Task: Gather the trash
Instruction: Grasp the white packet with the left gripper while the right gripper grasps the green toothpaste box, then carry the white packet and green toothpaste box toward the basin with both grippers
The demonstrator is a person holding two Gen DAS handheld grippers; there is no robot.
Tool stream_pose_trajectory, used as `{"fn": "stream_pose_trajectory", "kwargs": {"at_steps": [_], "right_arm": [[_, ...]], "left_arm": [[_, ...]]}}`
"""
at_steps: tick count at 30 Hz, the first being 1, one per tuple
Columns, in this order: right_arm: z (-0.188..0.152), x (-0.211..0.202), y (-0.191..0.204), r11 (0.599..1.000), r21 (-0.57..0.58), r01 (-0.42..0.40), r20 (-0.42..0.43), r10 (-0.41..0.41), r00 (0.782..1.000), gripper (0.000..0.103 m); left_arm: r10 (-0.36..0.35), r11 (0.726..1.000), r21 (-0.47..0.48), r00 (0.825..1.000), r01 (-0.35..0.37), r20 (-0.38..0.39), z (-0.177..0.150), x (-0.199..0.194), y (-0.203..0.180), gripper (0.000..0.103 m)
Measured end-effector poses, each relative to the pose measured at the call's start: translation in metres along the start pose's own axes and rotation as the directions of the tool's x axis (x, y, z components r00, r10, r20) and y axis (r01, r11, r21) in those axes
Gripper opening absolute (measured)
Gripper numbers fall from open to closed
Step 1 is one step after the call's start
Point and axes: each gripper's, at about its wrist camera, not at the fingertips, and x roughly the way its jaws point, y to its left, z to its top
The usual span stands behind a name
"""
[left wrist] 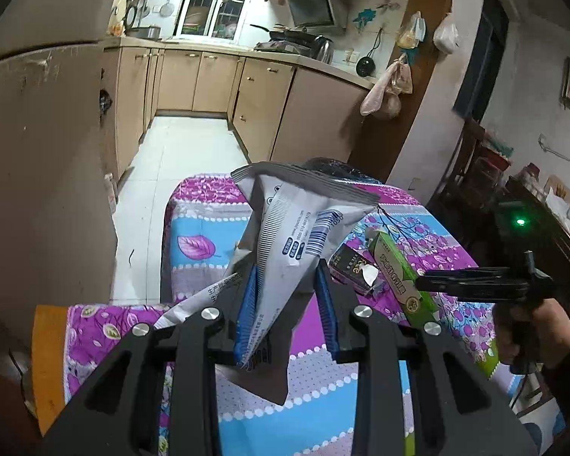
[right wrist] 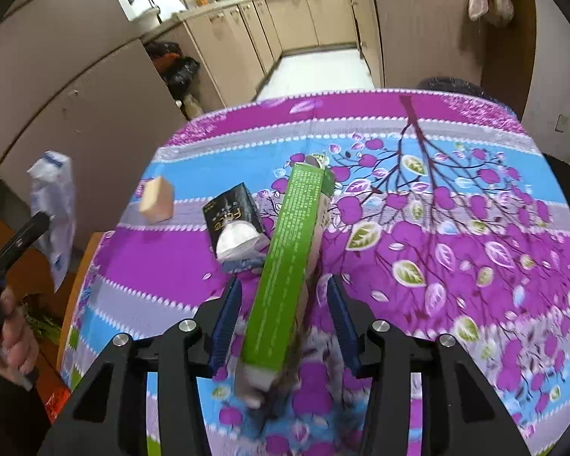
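Left gripper (left wrist: 285,304): jaws clamped on white wrapper (left wrist: 296,228), held above the tabletop (right wrist: 456,228).
Right gripper (right wrist: 283,319): jaws apart, straddling green carton (right wrist: 288,266); pad contact not discernible.
Black box (right wrist: 231,209): on tabletop, touching the carton.

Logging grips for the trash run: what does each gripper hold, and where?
Left gripper pinches the white wrapper at its narrow lower end. Right gripper straddles the green box near its close end; pads not touching.

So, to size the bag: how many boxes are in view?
3: long green box between the right gripper's jaws; black box just left of it; tan box further left. More may be hidden.
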Motion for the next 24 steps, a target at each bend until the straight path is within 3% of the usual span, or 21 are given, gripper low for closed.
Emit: {"fn": "stream_pose_trajectory", "kwargs": {"at_steps": [4, 8, 12, 16, 20, 24], "right_arm": [[0.006, 0.02, 0.004, 1.0, -0.009, 0.03, -0.054, -0.03, 0.998, 0.047], [0.006, 0.03, 0.003, 0.999, -0.009, 0.05, -0.061, -0.05, 0.997, 0.03], [0.001, 0.027, 0.004, 0.997, -0.019, 0.078, -0.027, -0.078, 0.997, 0.025], [-0.018, -0.012, -0.003, 0.996, 0.024, 0.087, 0.089, -0.089, 0.992, 0.025], [-0.048, -0.066, -0.009, 0.992, 0.055, 0.117, 0.203, -0.125, 0.971, 0.025], [-0.091, -0.143, -0.024, 0.976, 0.117, 0.183, 0.334, -0.212, 0.918, 0.025]], "left_arm": [[-0.013, 1.0, 0.011, 0.999, 0.013, -0.033, -0.006, 0.009, -0.006, 0.029], [-0.027, 0.999, 0.016, 0.998, 0.027, -0.051, -0.012, 0.015, -0.014, 0.029], [-0.017, 0.999, 0.028, 0.998, 0.019, -0.058, -0.016, 0.019, -0.027, 0.029], [-0.003, 0.998, 0.055, 0.999, 0.005, -0.039, -0.018, 0.014, -0.053, 0.029], [-0.017, 0.996, 0.082, 0.999, 0.02, -0.034, -0.021, 0.012, -0.093, 0.029], [-0.058, 0.992, 0.112, 0.998, 0.061, -0.029, -0.024, 0.012, -0.149, 0.029]]}}
